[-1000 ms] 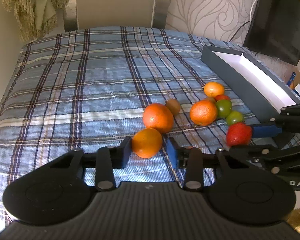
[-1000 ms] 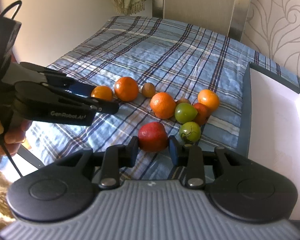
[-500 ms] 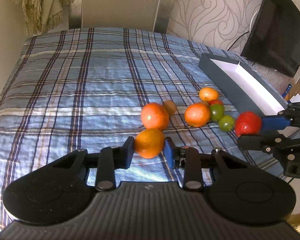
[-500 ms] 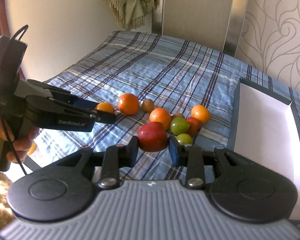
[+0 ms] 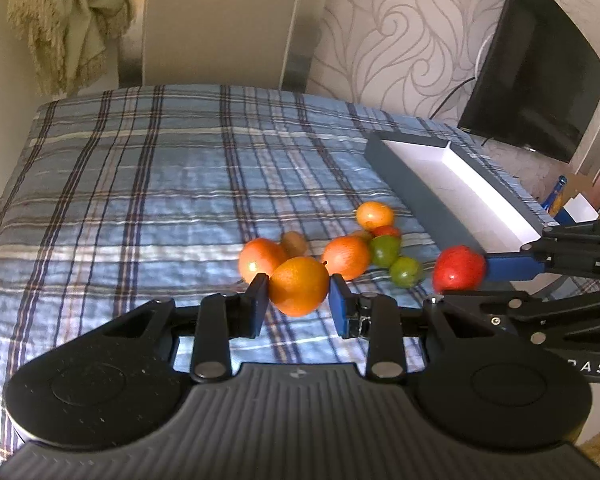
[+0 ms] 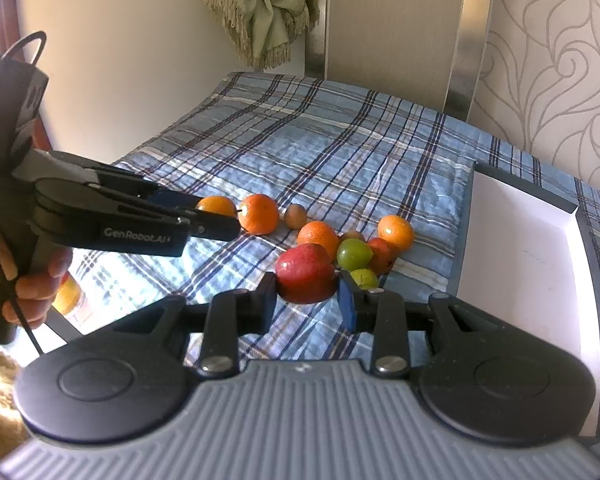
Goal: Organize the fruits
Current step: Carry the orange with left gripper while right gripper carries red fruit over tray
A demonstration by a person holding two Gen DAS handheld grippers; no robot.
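A plaid-covered bed (image 5: 140, 184) carries a grey box (image 5: 404, 184) with a white inside and loose fruit beside it. Above the bed, the left hand-held gripper (image 5: 299, 298) clamps an orange (image 5: 299, 286); the right hand-held gripper (image 6: 306, 292) clamps a red apple (image 6: 306, 274).

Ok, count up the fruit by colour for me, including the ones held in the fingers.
Orange fruit: 4
Red fruit: 2
Green fruit: 2
Brown fruit: 2, one mostly hidden
Total: 10
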